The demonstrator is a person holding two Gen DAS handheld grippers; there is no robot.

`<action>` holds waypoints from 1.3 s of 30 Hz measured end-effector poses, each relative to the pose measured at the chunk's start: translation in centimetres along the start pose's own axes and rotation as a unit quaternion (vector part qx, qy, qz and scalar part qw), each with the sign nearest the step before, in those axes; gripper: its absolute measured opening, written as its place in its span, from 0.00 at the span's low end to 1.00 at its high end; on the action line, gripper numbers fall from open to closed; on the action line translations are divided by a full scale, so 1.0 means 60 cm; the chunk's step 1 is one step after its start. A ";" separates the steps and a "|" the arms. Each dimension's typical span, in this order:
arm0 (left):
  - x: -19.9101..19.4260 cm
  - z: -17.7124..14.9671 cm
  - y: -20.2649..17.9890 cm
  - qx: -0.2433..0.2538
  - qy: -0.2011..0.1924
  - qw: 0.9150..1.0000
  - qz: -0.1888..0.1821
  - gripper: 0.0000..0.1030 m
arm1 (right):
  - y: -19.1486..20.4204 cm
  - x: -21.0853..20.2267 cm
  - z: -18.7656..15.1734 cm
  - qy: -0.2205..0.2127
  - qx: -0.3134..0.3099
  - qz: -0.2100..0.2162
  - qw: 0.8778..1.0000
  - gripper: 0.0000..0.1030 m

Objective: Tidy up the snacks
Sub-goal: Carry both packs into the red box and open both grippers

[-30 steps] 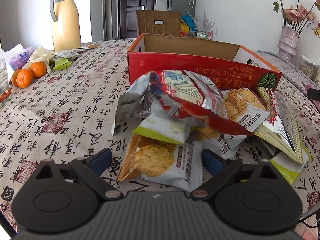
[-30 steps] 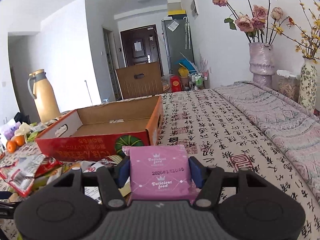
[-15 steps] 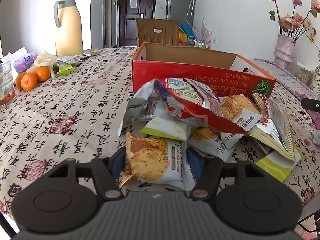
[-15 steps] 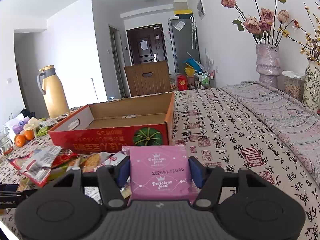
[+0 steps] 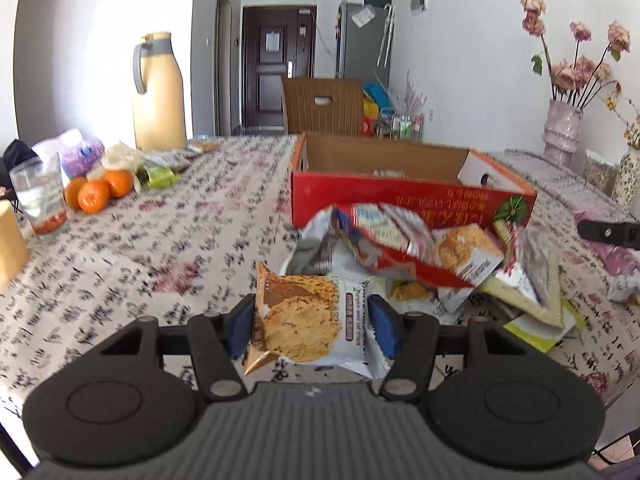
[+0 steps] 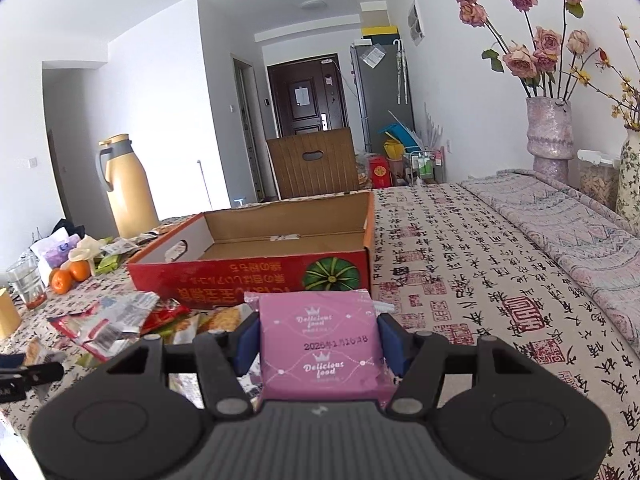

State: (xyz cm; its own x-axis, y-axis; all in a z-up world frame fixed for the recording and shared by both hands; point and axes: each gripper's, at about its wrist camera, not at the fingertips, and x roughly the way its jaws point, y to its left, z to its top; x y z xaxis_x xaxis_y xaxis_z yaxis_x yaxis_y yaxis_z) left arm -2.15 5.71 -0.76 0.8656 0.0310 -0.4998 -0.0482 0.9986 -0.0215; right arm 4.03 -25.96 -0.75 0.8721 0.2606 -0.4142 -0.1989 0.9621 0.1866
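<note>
Glossy foil snack packets (image 5: 400, 248), matt cardboard box (image 6: 256, 276)

left gripper (image 5: 312, 326): matte black body across the lower frame, ribbed grey centre panel
left fingers (image 5: 240, 326): blue pads on black angled links
pivots: round grey screw heads, one at each link's base
housings: two round black discs, shallow circular recess in each
right gripper (image 6: 318, 344): same build; blue fingers (image 6: 246, 342), small pale mark on the ribbed panel

Both wrist views low, facing red box (image 5: 408, 196)
</note>
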 end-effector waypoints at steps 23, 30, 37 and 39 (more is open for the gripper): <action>0.041 0.169 -0.014 0.010 -0.072 0.997 -0.018 0.59 | 0.022 0.053 0.091 -0.020 -0.002 -0.011 1.000 0.59; 0.118 0.238 -0.012 0.017 -0.063 0.998 -0.025 0.59 | 0.042 0.118 0.135 -0.014 -0.014 -0.016 1.000 0.59; 0.205 0.290 -0.018 0.016 -0.039 0.999 -0.033 0.59 | 0.066 0.198 0.173 0.001 -0.028 -0.023 0.999 0.59; 0.233 0.299 -0.022 0.019 -0.025 0.999 -0.033 0.59 | 0.070 0.225 0.180 0.012 -0.032 -0.027 0.999 0.59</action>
State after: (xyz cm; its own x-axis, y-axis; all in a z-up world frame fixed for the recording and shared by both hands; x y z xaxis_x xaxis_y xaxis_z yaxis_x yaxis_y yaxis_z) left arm 18.93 5.56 7.80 0.8904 -0.0340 -0.4539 0.0280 0.9994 -0.0199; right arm 19.80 -19.26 4.07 0.8717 0.2092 -0.4431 -0.1803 0.9778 0.1069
